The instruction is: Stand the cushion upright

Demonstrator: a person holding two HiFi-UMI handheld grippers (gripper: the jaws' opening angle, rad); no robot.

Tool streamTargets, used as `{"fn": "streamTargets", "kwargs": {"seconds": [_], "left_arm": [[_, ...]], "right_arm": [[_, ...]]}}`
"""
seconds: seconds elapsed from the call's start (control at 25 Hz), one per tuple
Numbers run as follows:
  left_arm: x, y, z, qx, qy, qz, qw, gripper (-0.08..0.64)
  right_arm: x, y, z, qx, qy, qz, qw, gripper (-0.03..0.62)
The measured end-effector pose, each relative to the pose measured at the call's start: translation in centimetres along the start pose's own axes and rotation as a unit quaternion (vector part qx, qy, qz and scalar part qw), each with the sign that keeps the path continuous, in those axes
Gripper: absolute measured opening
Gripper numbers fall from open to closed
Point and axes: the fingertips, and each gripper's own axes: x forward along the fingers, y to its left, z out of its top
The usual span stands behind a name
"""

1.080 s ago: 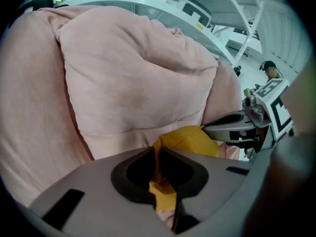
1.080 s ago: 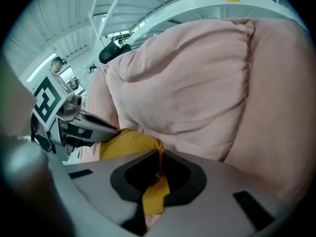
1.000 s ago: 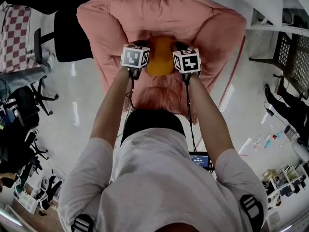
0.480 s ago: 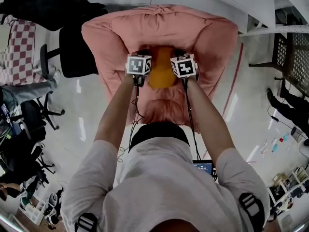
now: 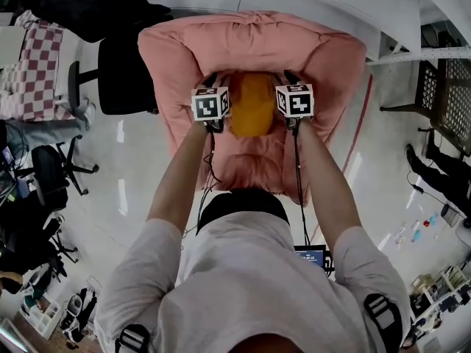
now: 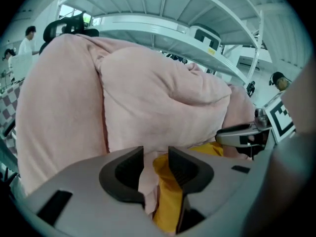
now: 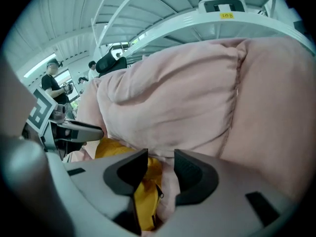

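Observation:
A yellow cushion (image 5: pixel 252 114) stands on end in the seat of a pink padded armchair (image 5: pixel 250 43), leaning on its backrest. My left gripper (image 5: pixel 215 81) is at the cushion's left edge and my right gripper (image 5: pixel 285 78) at its right edge. The jaws of both have just been opening. In the left gripper view the open left gripper (image 6: pixel 156 154) has a yellow fold (image 6: pixel 168 186) and some pink fabric loose in its gap. The right gripper (image 7: pixel 161 157) stands wider, with the cushion's zipped edge (image 7: pixel 143 201) below its left jaw.
A black office chair (image 5: pixel 110 72) stands left of the armchair, with a chequered cloth (image 5: pixel 33 65) beyond it. White shelving (image 5: pixel 412 20) and a dark mesh rack (image 5: pixel 449 87) are at the right. A small screen (image 5: pixel 313 256) lies on the floor by my feet.
Both grippers' marker cubes have moved apart from each other. More of the yellow cushion shows between them, and it looks taller than before.

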Motion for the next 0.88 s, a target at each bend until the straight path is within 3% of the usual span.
{"fn": "streamTargets", "kwargs": {"seconds": [0.28, 0.72, 0.88], "left_arm": [[-3.7, -0.2, 0.2, -0.006, -0.033, 0.014, 0.9993, 0.14], [-11.3, -6.2, -0.6, -0.011, -0.128, -0.013, 0.9916, 0.138], [-15.1, -8.5, -0.6, 0.002, -0.165, -0.02, 0.9862, 0.116]], "right_arm": [[-4.0, 0.2, 2.0, 0.01, -0.071, -0.011, 0.997, 0.161], [-12.4, 7.3, 2.1, -0.021, -0.157, -0.01, 0.987, 0.155], [-16.3, 9.7, 2.3, -0.045, -0.193, -0.026, 0.98, 0.061]]}}
